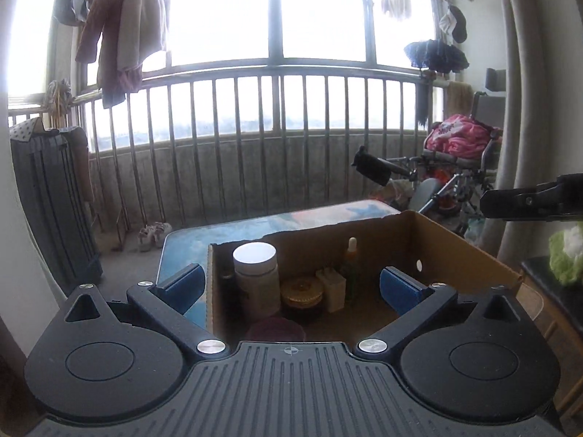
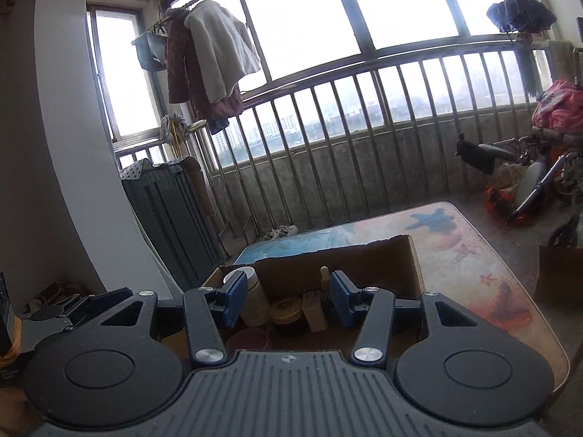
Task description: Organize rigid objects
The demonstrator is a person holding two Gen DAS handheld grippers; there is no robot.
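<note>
**Cardboard box on the patterned table held the small containers**

Cardboard formed the open box [image 1: 470, 255] that stood on the blue and orange patterned table [image 1: 255, 225], its torn far wall rising behind a cluster of small things. A white-capped jar [image 1: 255, 276] stood upright at the left of the group, near the box's left wall. Just beside it sat a round gold-lidded tin [image 1: 302, 291], then a small white block [image 1: 331, 287], and behind that a dropper bottle [image 1: 351, 255] standing upright against the far wall. A dark reddish round lid [image 1: 277, 329] lay nearest the camera, partly cut off by the tool's body.

The left gripper [image 1: 291, 284] hung over the near side of the box with its blue pads [image 1: 397, 286] spread wide, one outside the box's left wall and the other inside it; nothing was clamped between them and neither pad touched the jar or tin. The right gripper [image 2: 288, 300] hovered above the same box with its pads [image 2: 342, 298] partway apart and nothing pressed between them; the jar, tin and block showed through the gap, lower down in the box. In the left wrist view the end of the right gripper reached in at the right edge.

Beyond the table ran a metal railing [image 1: 255, 116] under bright windows, with coats [image 2: 211, 58] hanging at the left and a wheelchair [image 1: 470, 160] piled with pink cloth at the right.
</note>
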